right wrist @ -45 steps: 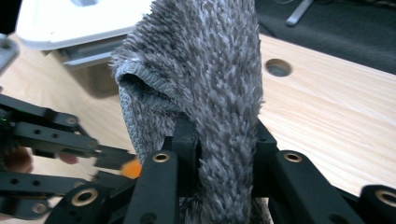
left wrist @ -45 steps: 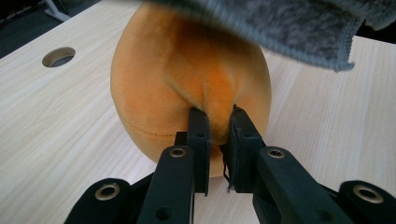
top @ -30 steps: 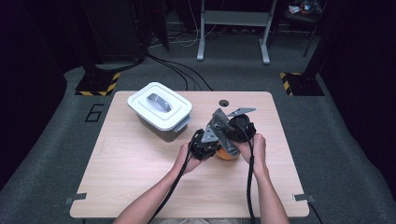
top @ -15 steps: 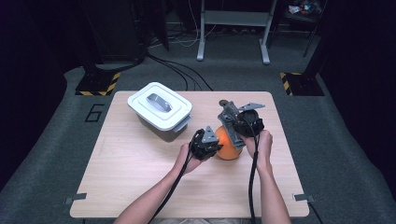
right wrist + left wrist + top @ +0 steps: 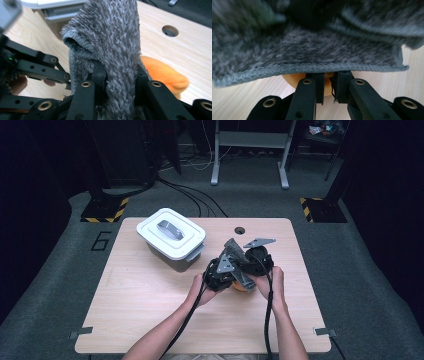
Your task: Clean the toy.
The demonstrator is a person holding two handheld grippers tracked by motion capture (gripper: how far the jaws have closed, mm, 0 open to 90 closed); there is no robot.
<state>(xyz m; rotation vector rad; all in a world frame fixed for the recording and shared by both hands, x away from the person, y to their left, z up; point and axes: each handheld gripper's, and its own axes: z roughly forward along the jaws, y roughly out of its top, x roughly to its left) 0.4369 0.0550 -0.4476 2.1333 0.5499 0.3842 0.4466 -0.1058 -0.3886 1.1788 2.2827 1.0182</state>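
While the left gripper (image 5: 329,87) stays pinched shut, the right gripper (image 5: 117,82) clamps the grey cloth (image 5: 112,45).

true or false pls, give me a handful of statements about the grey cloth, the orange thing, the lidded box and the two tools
1. The right tool is clamped on the grey cloth. True.
2. The white lidded box stands open, its lid lying beside it. False: the lid is on the box.
3. The orange thing lies on the table beside the cloth. True.
4. The left tool has its jaws spread wide apart. False: they are shut, with only a narrow gap, just under the cloth's edge in front of the orange thing.
5. The box sits at the near right corner of the table. False: it sits toward the far left, away from the hands.
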